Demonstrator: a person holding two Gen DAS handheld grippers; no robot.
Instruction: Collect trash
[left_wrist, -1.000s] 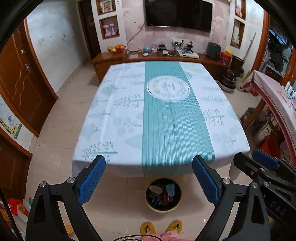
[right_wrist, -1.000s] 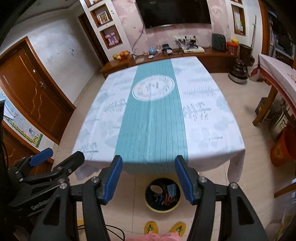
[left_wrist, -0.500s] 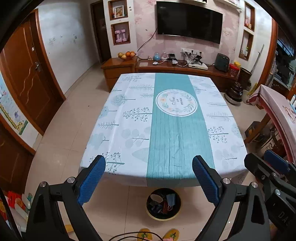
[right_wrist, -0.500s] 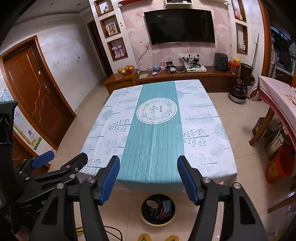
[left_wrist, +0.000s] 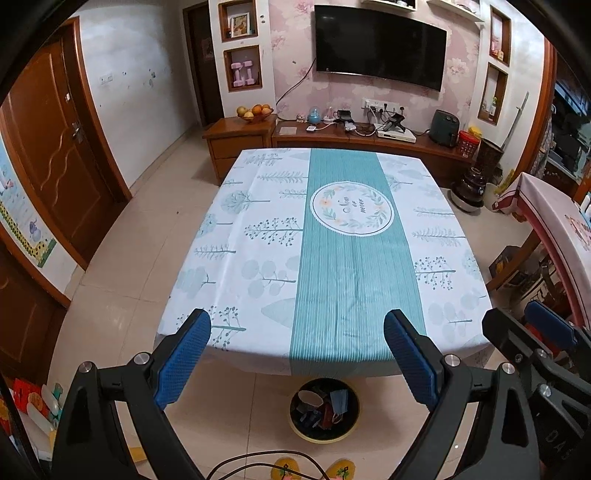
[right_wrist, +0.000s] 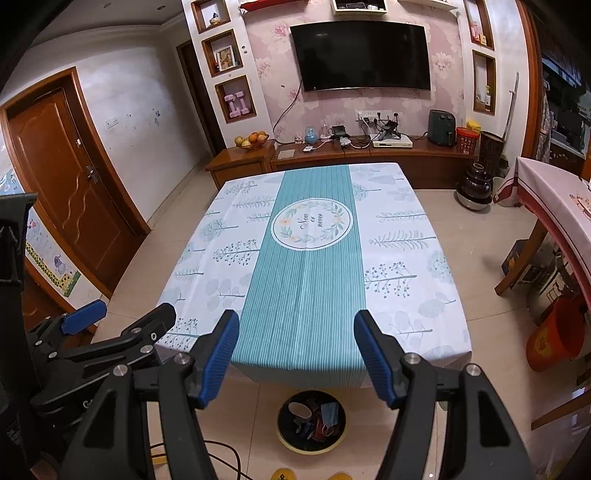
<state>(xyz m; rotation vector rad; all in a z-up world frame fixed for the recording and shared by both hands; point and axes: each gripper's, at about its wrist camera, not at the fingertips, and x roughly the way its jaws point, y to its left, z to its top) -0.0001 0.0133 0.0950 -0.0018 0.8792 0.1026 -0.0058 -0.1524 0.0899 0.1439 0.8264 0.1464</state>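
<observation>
left gripper (left_wrist: 297, 354): spread, empty, tilted down | right gripper (right_wrist: 297, 356): spread, empty, tilted down

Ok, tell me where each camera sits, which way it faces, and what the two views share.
Left wrist: on the left gripper, angled down over the table; open blue fingers, right gripper at right edge, slippers below.
Right wrist: on the right gripper, same heading; open fingers, left gripper at left.
Shared: table, trash bin on the floor at its near edge, TV.
</observation>
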